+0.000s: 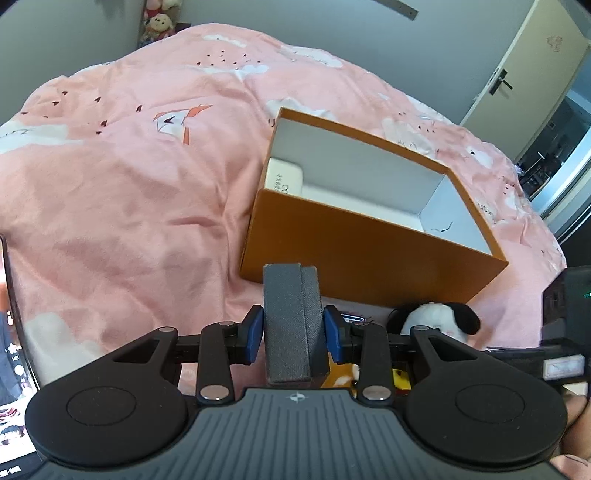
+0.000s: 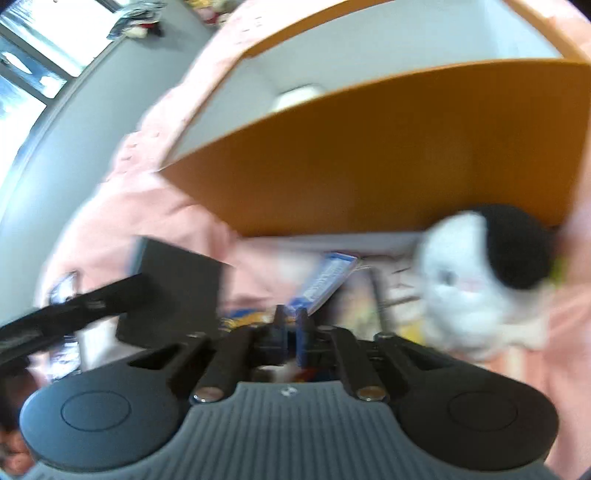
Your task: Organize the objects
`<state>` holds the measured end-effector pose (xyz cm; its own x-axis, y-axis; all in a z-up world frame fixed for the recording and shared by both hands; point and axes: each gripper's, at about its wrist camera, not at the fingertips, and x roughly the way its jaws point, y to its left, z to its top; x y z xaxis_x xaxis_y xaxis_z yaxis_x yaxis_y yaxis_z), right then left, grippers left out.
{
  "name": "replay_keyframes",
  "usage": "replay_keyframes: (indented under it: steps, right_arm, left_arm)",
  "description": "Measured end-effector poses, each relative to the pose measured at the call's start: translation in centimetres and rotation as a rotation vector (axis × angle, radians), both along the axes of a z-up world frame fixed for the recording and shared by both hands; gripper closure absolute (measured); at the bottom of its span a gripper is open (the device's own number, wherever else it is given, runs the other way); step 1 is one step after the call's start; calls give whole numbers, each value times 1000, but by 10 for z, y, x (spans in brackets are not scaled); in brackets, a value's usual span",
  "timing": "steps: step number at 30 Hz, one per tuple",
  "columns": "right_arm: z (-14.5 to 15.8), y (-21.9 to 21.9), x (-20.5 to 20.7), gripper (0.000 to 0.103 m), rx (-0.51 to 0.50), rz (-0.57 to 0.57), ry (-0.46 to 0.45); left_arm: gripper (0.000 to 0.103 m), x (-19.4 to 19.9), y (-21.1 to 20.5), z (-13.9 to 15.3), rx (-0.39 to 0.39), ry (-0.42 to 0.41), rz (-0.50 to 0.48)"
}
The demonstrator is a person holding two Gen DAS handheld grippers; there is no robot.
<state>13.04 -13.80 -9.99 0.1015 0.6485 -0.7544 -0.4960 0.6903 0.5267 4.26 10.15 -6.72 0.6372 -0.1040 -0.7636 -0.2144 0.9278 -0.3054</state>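
Note:
An open orange box (image 1: 373, 254) with a white inside lies on the pink bedspread (image 1: 129, 206); a white packet (image 1: 283, 178) sits in its far left corner. My left gripper (image 1: 293, 334) is shut on a grey fabric-covered case (image 1: 290, 325), held in front of the box's near wall. A white and black plush toy (image 1: 436, 319) lies just right of it. In the blurred right wrist view, my right gripper (image 2: 291, 323) is shut and empty, low over flat packets (image 2: 327, 280) before the orange box (image 2: 369, 158), with the plush toy (image 2: 480, 280) to its right.
A phone (image 1: 14, 354) lies at the left edge. A dark grey flat object (image 2: 173, 295) lies left of my right gripper. Plush toys (image 1: 159, 22) sit beyond the bed, and a door (image 1: 517, 66) stands at the far right.

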Motion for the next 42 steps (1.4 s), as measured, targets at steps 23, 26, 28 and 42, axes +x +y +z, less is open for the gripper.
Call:
replay_keyframes:
  steps: [23, 26, 28, 42]
  right_arm:
    - [-35, 40, 37, 53, -385, 54, -2]
    - [-41, 40, 43, 53, -392, 44, 18]
    - [-43, 39, 45, 50, -392, 39, 26]
    - [-8, 0, 32, 87, -155, 40, 8]
  left_arm:
    - [64, 17, 11, -12, -37, 8, -7]
    - [64, 19, 12, -14, -41, 13, -3]
    - [64, 20, 13, -15, -37, 14, 0]
    - [64, 8, 18, -1, -40, -43, 12]
